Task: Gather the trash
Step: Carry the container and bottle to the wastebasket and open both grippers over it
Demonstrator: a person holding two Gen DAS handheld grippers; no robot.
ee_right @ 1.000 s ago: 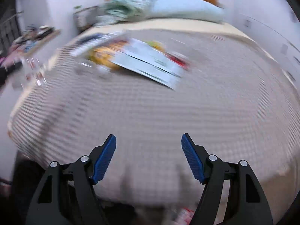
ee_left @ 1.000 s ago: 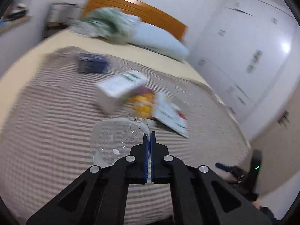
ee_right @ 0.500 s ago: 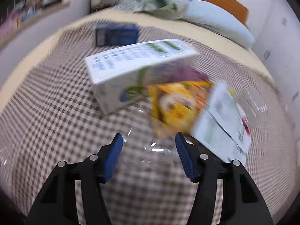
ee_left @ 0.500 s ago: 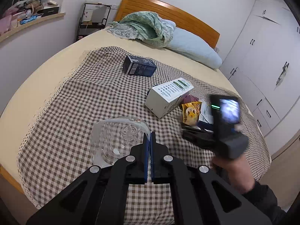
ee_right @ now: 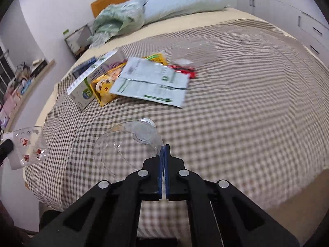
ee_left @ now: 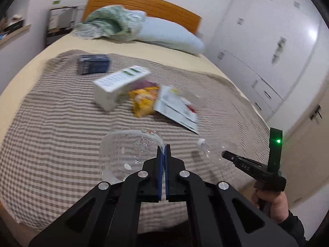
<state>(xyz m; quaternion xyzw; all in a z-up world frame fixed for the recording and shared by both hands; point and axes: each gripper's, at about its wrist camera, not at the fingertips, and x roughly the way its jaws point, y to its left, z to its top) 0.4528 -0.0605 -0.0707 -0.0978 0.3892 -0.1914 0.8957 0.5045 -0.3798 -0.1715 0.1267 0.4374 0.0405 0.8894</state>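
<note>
Left wrist view first, and the bed (ee_left: 51,107) fills it, a checked cloth (ee_left: 61,140) spread over the near half with the trash heaped at frame centre: a white carton (ee_left: 117,86), a yellow snack bag (ee_left: 144,103), a printed flat pouch (ee_left: 176,109), and a dark blue box (ee_left: 93,63) up in the upper left.

Down low, the left gripper (ee_left: 163,154) is clamped tight on the rim of a clear plastic tray (ee_left: 127,154), which hangs just left of the blue pads. At lower right a hand (ee_left: 271,203) carries the right gripper (ee_right: 163,154), and that one has pinched shut on the wall of a clear plastic bottle (ee_right: 131,144).

So both tongs are loaded (two pieces in hand at once), and I judge we're at the carry-away step of the pickup. No bin or bag shows in either view, so the next move calls for finding one, swinging both loads over it and letting go, then coming back for the central heap.

The bottle, in the right wrist view, sits at lower centre with its long axis running away from the pads, white cap (ee_right: 147,121) pointing up-frame toward the pouch. In the left view that cap aims left, toward the tray.
</note>
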